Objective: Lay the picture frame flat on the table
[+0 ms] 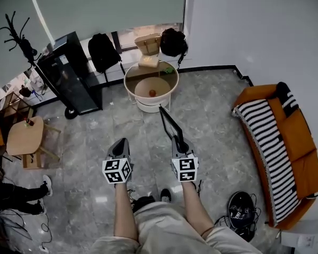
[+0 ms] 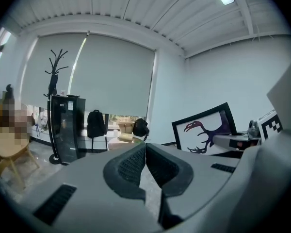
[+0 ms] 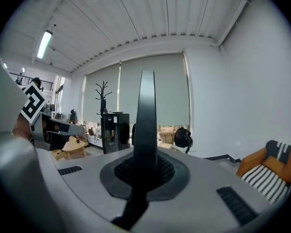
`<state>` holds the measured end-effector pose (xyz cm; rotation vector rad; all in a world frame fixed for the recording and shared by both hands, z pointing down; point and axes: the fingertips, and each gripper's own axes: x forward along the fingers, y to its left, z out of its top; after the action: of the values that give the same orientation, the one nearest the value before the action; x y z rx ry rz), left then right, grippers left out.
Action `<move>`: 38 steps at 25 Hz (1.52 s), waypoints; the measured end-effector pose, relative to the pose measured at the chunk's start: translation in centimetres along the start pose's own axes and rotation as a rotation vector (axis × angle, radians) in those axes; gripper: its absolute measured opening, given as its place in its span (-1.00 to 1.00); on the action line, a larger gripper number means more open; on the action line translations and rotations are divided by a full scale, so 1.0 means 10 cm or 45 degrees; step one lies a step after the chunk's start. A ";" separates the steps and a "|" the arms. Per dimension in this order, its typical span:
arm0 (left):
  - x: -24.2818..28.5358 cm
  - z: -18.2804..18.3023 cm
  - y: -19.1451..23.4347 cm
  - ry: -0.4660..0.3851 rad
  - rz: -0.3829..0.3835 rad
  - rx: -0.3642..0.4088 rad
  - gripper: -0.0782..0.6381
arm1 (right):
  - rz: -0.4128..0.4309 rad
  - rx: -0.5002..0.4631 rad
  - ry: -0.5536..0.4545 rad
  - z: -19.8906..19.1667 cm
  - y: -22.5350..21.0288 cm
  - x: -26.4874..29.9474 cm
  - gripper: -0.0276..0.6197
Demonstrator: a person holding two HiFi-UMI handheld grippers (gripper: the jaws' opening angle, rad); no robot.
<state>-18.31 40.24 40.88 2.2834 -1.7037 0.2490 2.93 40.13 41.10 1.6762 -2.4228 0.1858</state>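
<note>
Claws, two: right claw point(image 1: 178, 142) clamped on the one picture frame point(image 1: 168, 120), which juts toward 12 o'clock, short of the one round desk point(image 1: 128, 84); left claw point(image 1: 120, 143) pressed together, empty. One small red thing point(image 1: 152, 92), perhaps fruit, lies on the desk.

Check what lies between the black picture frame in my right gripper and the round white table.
Only bare grey stone floor, by the head view, separates the black picture frame in the right gripper from the round white table.

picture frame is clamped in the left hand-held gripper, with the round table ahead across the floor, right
Not quite: the picture frame is clamped in the right hand-held gripper, as the right gripper view shows; the left hand-held gripper holds nothing. The round table is ahead.
</note>
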 end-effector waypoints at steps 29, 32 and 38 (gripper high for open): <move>2.10 0.80 0.72 -0.006 -0.152 -0.010 -0.72 | -0.142 0.028 0.070 0.31 -0.65 1.88 -0.79; 2.41 0.89 0.85 0.009 -0.186 -0.004 -0.72 | -0.168 0.035 0.079 0.36 -0.69 2.19 -0.79; 2.97 1.18 1.22 0.011 -0.220 0.012 -0.72 | -0.194 0.051 0.083 0.49 -0.70 2.81 -0.79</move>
<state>-21.75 6.22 40.19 2.4148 -1.4928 0.2298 -0.56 11.03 42.61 1.8328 -2.2479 0.2635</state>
